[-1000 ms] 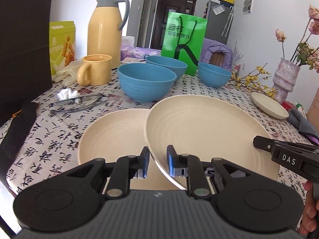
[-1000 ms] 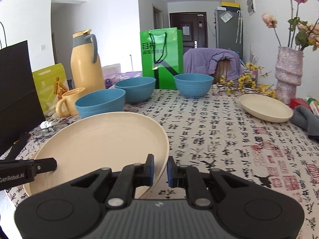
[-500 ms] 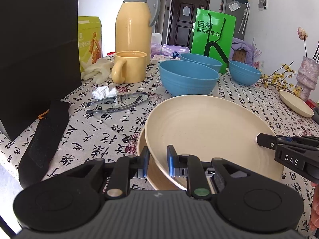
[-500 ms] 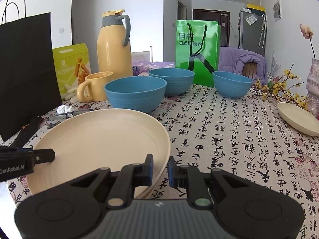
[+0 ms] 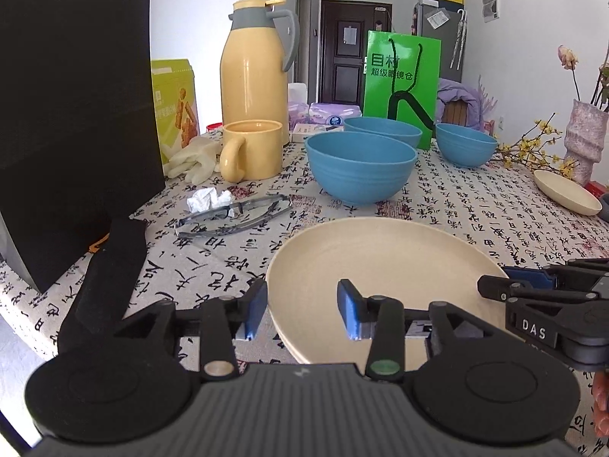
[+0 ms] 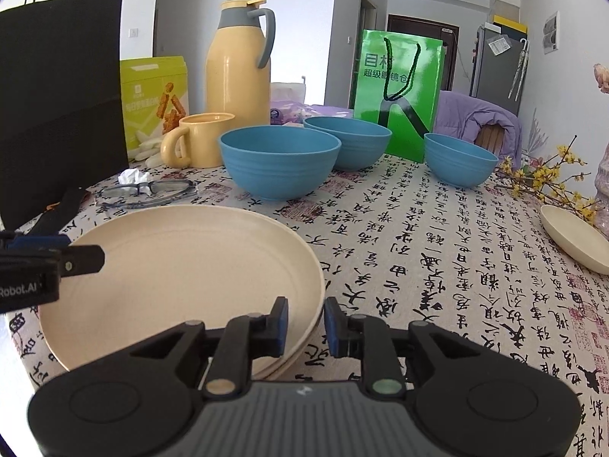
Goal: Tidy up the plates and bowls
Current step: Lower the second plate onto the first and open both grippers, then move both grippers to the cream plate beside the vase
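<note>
Plates [image 6: 182,266] lie stacked, apparently two, at the table's [image 6: 456,266] near edge; both tongs released; bowls [image 6: 279,165] and far-right plate [image 6: 574,238] remain.

Two cream plates [image 6: 182,262] stacked at near table edge. Third cream plate [image 6: 574,238] far right. Three blue bowls [image 6: 279,165] upright, empty, set apart behind stack.

Vase [image 6: 603,186] cut off by right edge
</note>
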`<state>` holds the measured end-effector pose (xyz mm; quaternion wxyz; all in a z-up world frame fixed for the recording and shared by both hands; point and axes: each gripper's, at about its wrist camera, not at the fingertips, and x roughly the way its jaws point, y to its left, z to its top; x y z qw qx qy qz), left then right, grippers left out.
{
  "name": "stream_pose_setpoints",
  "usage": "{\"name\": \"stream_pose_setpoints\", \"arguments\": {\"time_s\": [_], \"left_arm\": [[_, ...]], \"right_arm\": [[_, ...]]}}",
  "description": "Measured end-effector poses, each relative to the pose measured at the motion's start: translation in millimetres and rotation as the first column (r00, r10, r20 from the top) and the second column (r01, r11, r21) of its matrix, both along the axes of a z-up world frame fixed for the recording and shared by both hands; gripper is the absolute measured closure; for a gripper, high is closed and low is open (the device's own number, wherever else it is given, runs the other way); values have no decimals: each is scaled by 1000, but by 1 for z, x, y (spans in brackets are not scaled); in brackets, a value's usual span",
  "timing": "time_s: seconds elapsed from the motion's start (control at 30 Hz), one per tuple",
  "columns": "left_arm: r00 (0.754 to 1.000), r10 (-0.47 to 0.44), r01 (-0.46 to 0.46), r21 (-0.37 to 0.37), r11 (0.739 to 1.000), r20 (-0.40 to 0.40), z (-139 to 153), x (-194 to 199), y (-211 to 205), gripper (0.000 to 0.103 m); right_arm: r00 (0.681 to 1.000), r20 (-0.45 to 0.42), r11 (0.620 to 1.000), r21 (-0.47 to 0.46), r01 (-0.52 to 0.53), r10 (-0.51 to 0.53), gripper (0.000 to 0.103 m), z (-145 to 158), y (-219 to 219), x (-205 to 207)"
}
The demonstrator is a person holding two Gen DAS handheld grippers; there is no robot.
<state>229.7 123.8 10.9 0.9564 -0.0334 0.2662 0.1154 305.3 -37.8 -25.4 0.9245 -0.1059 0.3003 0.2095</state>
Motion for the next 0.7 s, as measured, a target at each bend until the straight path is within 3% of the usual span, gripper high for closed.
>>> {"name": "stream_pose_setpoints", "arguments": {"time_s": [0.1,0.33,0.4,0.6,0.7], "left_arm": [[1000,-13,13,22,1000,9,3,-2,-4,58],[998,-42,42,-5,999,52,15,-13,-19,54],[994,-79,80,-9,997,73,16,-19,-31,42],[976,-166,168,0,986,140,12,-47,-68,23],[965,-210,214,-4,977,159,8,-59,-87,19]], "right_arm": [[1000,7,1000,0,0,0,82,2,0,-4],[999,29,998,46,33,-34,65,15,-31,-15],[997,38,997,52,60,-62,60,19,-45,-21],[986,109,991,58,121,-127,42,30,-97,-53],[972,169,986,65,153,-162,30,36,-126,-81]]}}
